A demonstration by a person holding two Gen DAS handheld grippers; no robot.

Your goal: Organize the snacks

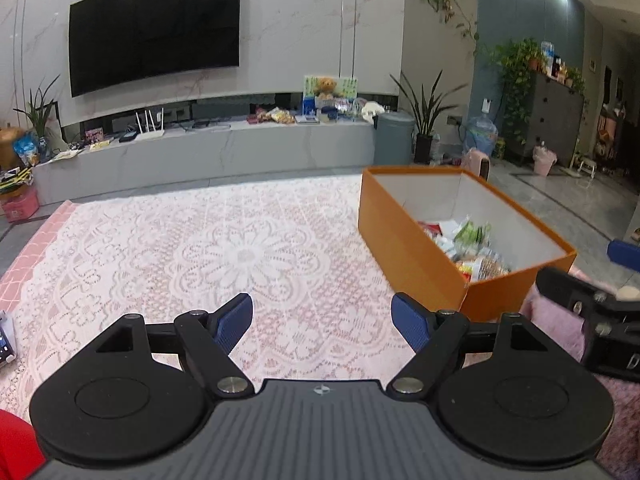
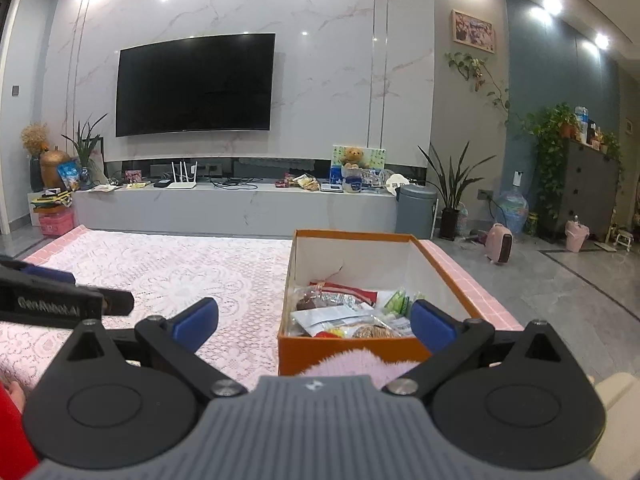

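Note:
An orange box [image 1: 404, 240] with a white inside stands on the lace tablecloth at the right and holds several snack packets [image 1: 472, 248]. In the right wrist view the orange box [image 2: 348, 350] is straight ahead with its snack packets [image 2: 340, 312] showing. My left gripper [image 1: 322, 322] is open and empty above the cloth, left of the box. My right gripper [image 2: 314, 322] is open and empty, just in front of the box's near wall. Each gripper shows at the edge of the other's view.
The table wears a white lace cloth [image 1: 224, 248] over pink [image 2: 176, 280]. A pink fluffy thing [image 2: 356, 364] lies at the box's near side. Beyond are a TV wall, a low grey cabinet [image 2: 240, 208] with clutter, plants and a grey bin [image 2: 416, 210].

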